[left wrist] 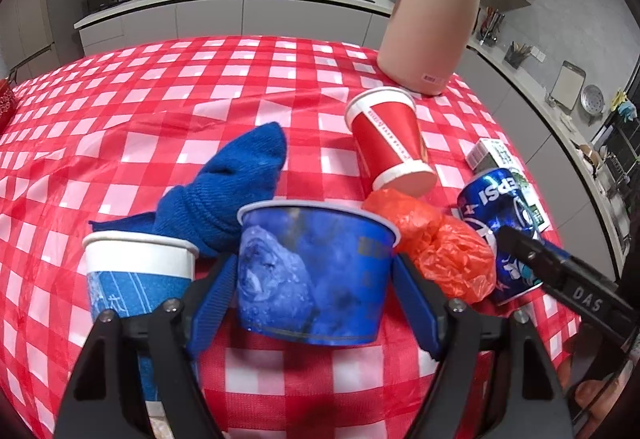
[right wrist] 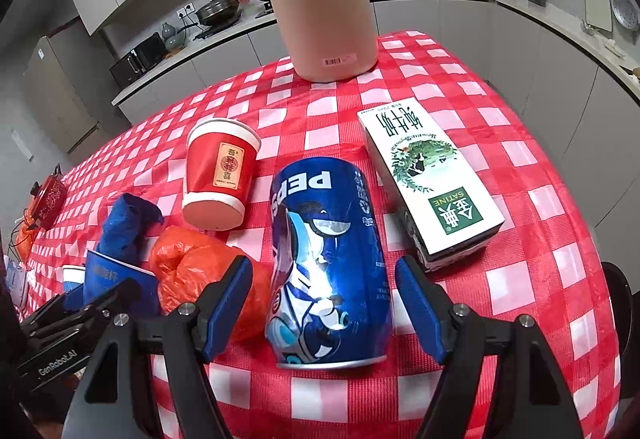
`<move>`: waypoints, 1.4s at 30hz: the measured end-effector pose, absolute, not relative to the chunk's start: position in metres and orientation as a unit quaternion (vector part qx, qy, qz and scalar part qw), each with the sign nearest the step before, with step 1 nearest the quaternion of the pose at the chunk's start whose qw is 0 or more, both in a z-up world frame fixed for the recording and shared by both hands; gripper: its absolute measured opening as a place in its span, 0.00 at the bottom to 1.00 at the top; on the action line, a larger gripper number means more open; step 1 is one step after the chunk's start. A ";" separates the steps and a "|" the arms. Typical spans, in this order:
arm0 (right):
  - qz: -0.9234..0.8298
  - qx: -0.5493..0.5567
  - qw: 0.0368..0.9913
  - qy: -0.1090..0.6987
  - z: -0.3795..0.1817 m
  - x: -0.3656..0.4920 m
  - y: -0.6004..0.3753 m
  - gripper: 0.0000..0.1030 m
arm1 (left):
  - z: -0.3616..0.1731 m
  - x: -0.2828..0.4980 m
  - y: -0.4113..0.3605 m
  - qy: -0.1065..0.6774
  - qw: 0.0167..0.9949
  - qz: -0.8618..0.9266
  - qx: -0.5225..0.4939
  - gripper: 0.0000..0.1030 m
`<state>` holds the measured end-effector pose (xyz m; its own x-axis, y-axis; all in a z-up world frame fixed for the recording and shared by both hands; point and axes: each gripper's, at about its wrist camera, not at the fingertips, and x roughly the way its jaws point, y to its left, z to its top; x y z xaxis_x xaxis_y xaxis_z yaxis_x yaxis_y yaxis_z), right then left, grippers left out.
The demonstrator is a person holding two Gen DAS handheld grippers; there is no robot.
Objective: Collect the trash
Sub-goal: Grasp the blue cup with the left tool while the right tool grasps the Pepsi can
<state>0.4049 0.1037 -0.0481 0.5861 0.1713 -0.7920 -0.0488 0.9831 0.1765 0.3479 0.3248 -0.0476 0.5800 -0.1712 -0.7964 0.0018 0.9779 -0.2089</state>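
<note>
A table under a red-and-white checked plastic cloth carries the litter near its right edge. The left gripper has its blue-padded jaws spread on either side of a squat blue paper bowl standing upright, rim up; whether the pads press its wall cannot be told. Just left of it stands a white paper cup with a blue printed band, and behind both lies a crumpled blue knitted cloth.

The right gripper straddles a blue aluminium drink can lying on its side, long axis running away from the camera, base towards the gripper; "PEPSI" reads upside down near its far end. A gap shows beside each pad, so the jaws stand open and grip nothing. A crumpled orange plastic bag lies just left of the can, between it and the bowl. Beyond the bag a red paper cup with a white rim lies tipped over, base towards the camera, bearing a gold label with Chinese characters. Right of the can a white rectangular milk carton lies flat, its green panel marked "SATINE". A tall pink insulated jug stands upright by the far edge. The other gripper's body reads "GenRobot.AI".
</note>
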 end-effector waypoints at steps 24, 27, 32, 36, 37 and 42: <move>0.089 0.077 0.889 0.444 -0.043 0.380 0.090 0.56 | -0.043 0.331 0.314 0.443 0.885 -0.072 -0.125 0.75; 0.093 0.091 0.880 0.458 -0.051 0.378 0.084 0.56 | -0.045 0.331 0.312 0.443 0.886 -0.067 -0.118 0.75; 0.095 0.094 0.869 0.476 -0.060 0.389 0.087 0.60 | -0.045 0.331 0.310 0.446 0.886 -0.064 -0.114 0.76; 0.101 0.091 0.865 0.482 -0.065 0.390 0.092 0.59 | -0.045 0.329 0.313 0.441 0.887 -0.064 -0.123 0.75; 0.104 0.090 0.866 0.481 -0.065 0.389 0.093 0.59 | -0.045 0.328 0.313 0.441 0.886 -0.066 -0.126 0.74; 0.105 0.087 0.883 0.449 -0.049 0.376 0.089 0.58 | -0.036 0.320 0.312 0.426 0.891 -0.071 -0.139 0.74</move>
<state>0.3762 0.0890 -0.0489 0.5751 0.2645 -0.7741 -0.1075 0.9625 0.2490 0.3201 0.3121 -0.0360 0.6273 -0.2443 -0.7395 0.0078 0.9514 -0.3077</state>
